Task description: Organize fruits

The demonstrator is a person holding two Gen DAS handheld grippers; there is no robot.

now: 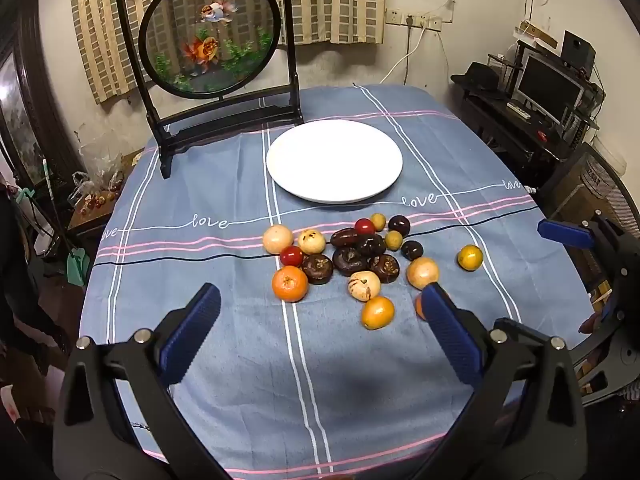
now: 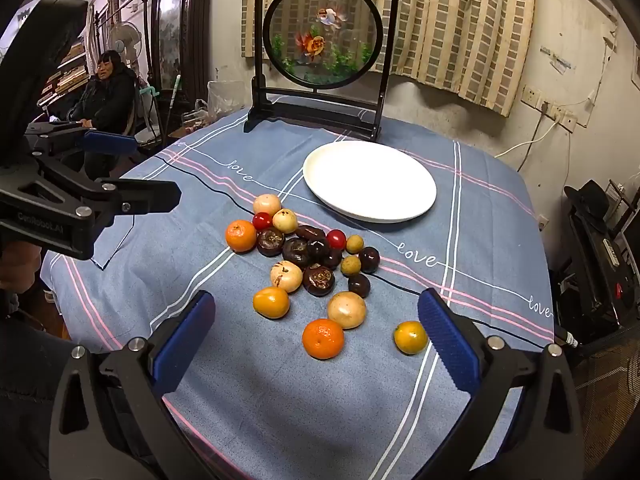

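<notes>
A loose heap of fruit [image 1: 352,256] lies mid-table on the blue striped cloth: dark brown ones, pale round ones, red cherry tomatoes [image 1: 291,256] and small yellowish ones. A tangerine [image 1: 290,284] sits at the heap's left and a yellow citrus [image 1: 470,257] lies apart at the right. Behind them stands a white plate [image 1: 334,160] with nothing on it. My left gripper [image 1: 320,298] hovers open above the near fruits. In the right wrist view my right gripper [image 2: 316,306] hangs open over a second tangerine [image 2: 323,338] and a pale fruit [image 2: 346,310]. Neither gripper holds anything.
A black-framed round goldfish screen [image 1: 210,36] stands at the table's back, left of the plate. A seated person [image 2: 108,92] is beyond the table's left side. A desk with a monitor [image 1: 548,84] and a chair crowd the right. The left gripper [image 2: 156,169] reaches in from the left.
</notes>
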